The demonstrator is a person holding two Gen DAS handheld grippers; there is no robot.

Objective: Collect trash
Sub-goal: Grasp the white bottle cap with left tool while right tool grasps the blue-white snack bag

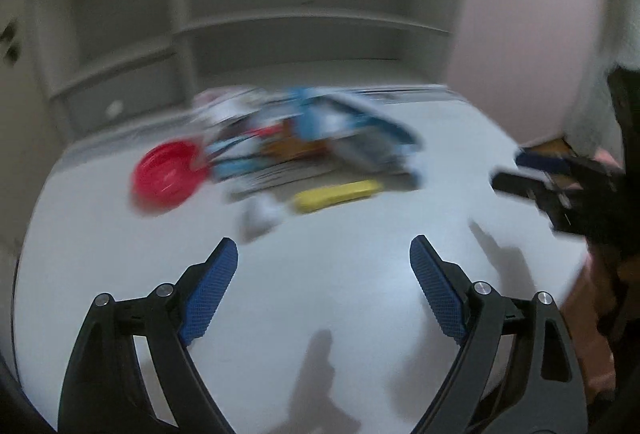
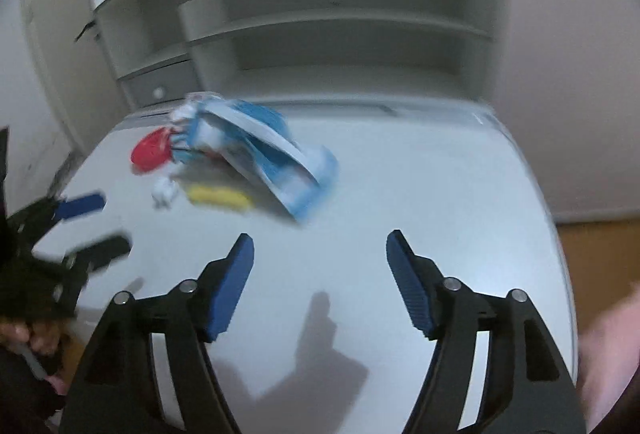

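Observation:
Both views are motion-blurred. A pile of trash lies on the white table (image 1: 320, 294): a blue and white bag (image 1: 352, 130) (image 2: 272, 154), a red round lid (image 1: 168, 174) (image 2: 152, 150), a yellow wrapper (image 1: 336, 194) (image 2: 218, 196) and a small crumpled white scrap (image 1: 264, 212) (image 2: 164, 194). My left gripper (image 1: 324, 254) is open and empty, above the table short of the pile; it also shows in the right wrist view (image 2: 92, 226). My right gripper (image 2: 320, 246) is open and empty, near the table's front; it shows in the left wrist view (image 1: 520, 170).
A grey shelf unit (image 1: 280, 22) (image 2: 340, 26) with a small drawer stands behind the table. A pale wall (image 1: 520, 14) is on the right. Wooden floor (image 2: 600, 254) shows past the table's right edge.

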